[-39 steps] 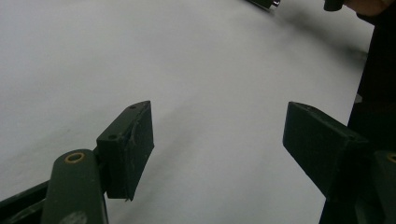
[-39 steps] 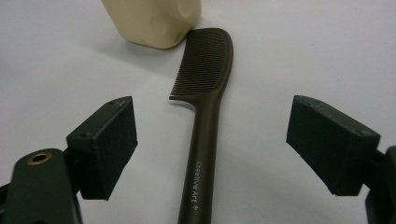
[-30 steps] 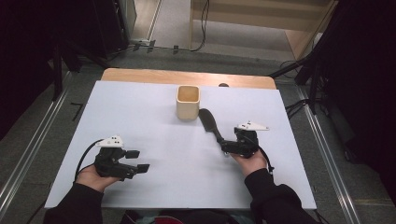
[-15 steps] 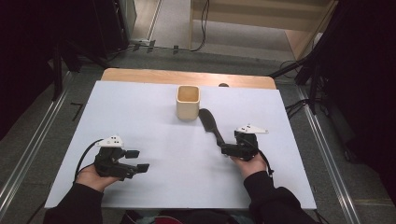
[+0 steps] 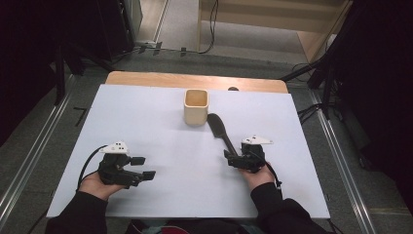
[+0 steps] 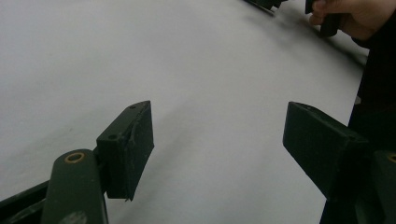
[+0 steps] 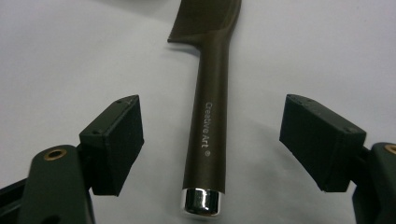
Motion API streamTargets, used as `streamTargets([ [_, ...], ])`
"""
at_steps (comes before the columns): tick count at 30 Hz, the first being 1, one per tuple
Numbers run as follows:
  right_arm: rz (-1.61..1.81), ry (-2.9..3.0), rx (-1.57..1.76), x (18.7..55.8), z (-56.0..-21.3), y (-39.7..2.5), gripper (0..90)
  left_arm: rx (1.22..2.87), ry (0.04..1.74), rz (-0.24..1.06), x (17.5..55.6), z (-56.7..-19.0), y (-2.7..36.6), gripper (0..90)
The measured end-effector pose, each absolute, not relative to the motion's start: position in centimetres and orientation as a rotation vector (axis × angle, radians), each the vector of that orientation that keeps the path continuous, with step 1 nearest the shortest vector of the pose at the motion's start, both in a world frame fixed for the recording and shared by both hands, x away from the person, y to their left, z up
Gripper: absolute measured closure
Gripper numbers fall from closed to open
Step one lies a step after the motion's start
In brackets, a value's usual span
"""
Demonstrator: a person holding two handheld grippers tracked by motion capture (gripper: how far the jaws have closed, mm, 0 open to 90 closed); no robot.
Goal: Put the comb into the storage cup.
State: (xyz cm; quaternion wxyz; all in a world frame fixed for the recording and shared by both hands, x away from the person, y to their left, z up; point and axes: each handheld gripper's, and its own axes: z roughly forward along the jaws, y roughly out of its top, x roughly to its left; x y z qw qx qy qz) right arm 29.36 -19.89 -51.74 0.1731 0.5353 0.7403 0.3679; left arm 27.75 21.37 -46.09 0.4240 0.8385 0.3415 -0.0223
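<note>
Black jaws of the right gripper (image 7: 210, 140) stand wide apart and hold nothing; between them, clear of both pads, lies the dark brown handle of a spatula (image 7: 210, 116). The handle runs straight up the middle of the gap in the right gripper view, its shiny metal end cap nearest the gripper and roughly level with the roots of the jaws, and the white lettering "Creative Art" reads along its length. Beyond the jaw tips the handle widens into the flat blade, which carries on past the top edge of that view. Neither jaw touches the handle; white table shows on both sides of it.

From the high view the right gripper (image 5: 246, 158) sits at the near end of the spatula (image 5: 220, 129), which lies flat on the white table (image 5: 146, 112) and slants away from the gripper, up and to the left. Its blade tip ends just beside the near right corner of a pale wooden cup (image 5: 196, 106), which stands upright and open-topped; I cannot tell whether the two touch.

Well to the left of the spatula, the left gripper (image 5: 139, 168) rests low over the table near the front edge, held in the person's left hand. Its jaws are also spread wide with nothing between them, and the left gripper view (image 6: 219, 144) shows bare white tabletop in the gap.
</note>
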Motion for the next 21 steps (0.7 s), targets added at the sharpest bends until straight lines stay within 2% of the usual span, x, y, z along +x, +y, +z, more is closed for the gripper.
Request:
streamTargets([
  [6,0.985,2.115,1.518,29.37,-52.17,-19.55,22.2,2.102,0.853,-0.055,27.75,-46.09,21.37,25.5],
  [18,0.908,2.082,1.497,29.06,-52.14,-18.93,38.6,2.102,0.852,-0.057,27.76,-46.08,21.36,25.5],
  [21,0.918,2.089,1.485,28.98,-52.12,-18.86,45.1,2.107,0.852,-0.054,27.74,-46.04,21.34,25.5],
])
